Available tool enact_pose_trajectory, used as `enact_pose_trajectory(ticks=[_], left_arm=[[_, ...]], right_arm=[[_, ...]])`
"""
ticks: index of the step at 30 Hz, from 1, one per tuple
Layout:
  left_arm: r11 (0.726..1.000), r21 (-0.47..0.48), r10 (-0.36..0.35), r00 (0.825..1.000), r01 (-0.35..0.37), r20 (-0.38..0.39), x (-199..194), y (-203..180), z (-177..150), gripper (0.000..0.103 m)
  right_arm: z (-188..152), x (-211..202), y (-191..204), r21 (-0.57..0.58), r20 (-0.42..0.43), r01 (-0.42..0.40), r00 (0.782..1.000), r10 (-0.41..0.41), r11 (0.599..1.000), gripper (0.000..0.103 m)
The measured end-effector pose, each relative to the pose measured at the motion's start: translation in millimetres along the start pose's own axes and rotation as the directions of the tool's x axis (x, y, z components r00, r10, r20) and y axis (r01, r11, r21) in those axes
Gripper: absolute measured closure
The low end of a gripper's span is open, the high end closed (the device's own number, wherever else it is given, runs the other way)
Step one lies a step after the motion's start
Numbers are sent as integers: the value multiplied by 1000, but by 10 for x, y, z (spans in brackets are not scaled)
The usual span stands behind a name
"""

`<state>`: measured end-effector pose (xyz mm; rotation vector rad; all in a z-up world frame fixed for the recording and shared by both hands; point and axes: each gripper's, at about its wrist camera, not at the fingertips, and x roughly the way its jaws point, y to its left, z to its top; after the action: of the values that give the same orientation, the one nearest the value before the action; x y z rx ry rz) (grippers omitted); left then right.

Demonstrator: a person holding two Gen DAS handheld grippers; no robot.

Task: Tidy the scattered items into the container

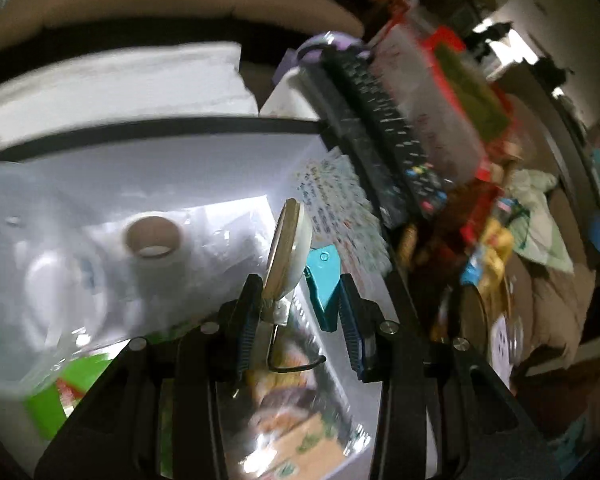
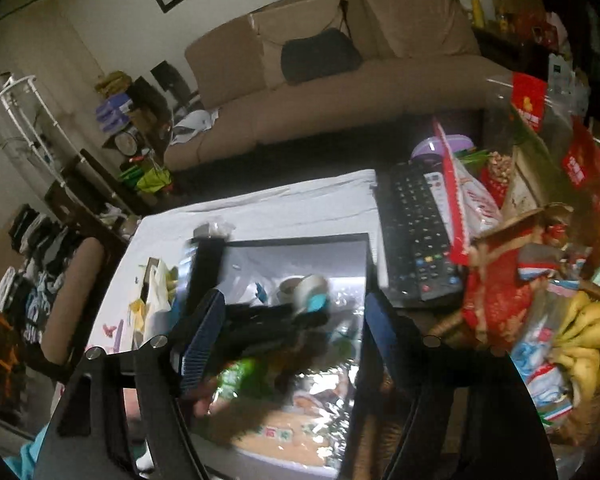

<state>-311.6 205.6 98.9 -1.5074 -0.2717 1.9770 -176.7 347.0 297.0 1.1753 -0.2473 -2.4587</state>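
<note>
The white open-topped container with a black rim fills the middle of my right wrist view, sitting on a white cloth with the beige sofa behind it; its floor is crowded with a white roll of tape with a cardboard core, clear plastic wrapping and printed snack packets. A long black remote control lies just beside the container's right wall, and past it a heap of red snack bags and a bunch of yellow bananas. My left gripper hangs over the container's inside, its jaws clamped on a small object: a round, flat disc with a white face and wooden-looking edge standing up from the left finger, and a teal plastic clip against the right finger; blur keeps me from telling whether these are one piece. My right gripper hovers above the container with its blue-padded fingers spread wide and nothing pinched between them.
</note>
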Motion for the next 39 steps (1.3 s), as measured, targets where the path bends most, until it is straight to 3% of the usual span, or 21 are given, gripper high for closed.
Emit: enact_pose_trajectory(ticks=[4, 7, 14, 19, 23, 25, 27, 31, 34, 39], left_arm=[[997, -71, -30, 999, 28, -20, 302, 57, 145, 65], [993, -110, 44, 999, -47, -28, 381, 96, 176, 49], [991, -3, 134, 989, -134, 68, -407, -122, -84, 43], [988, 85, 110, 972, -130, 205, -1432, -331, -685, 24], [985, 94, 104, 937, -143, 334, -2123, -308, -1305, 0], [987, 58, 116, 918, -148, 379, -2382, -195, -1680, 0], [989, 9, 134, 911, -150, 390, -2501, -37, -1983, 0], [989, -114, 129, 931, -95, 341, -2550, 467, -2620, 0], [974, -183, 189, 923, -133, 337, -2617, 813, -3023, 0], [938, -278, 294, 896, -205, 333, -2836, 1338, -3500, 0]], right_arm=[[-98, -2, -34, -25, -6, -11, 1000, 11, 1000, 27], [-148, 31, -18, -46, -14, -14, 1000, 13, 999, 27], [-287, 2, 99, -57, -18, -42, 999, 41, 997, 28], [-470, -117, 345, -61, -25, -81, 996, 80, 995, 27], [-702, -240, 689, -94, -34, -135, 991, 132, 986, 27], [-877, -276, 938, -144, -28, -153, 988, 150, 978, 25], [-1104, -275, 1223, -195, -26, -161, 987, 159, 967, 19], [-1576, -168, 1757, -229, -85, -243, 970, 230, 942, 17], [-1867, -80, 2094, -247, -112, -279, 959, 259, 928, 16], [-2304, 110, 2517, -315, -103, -245, 969, 223, 917, 15]])
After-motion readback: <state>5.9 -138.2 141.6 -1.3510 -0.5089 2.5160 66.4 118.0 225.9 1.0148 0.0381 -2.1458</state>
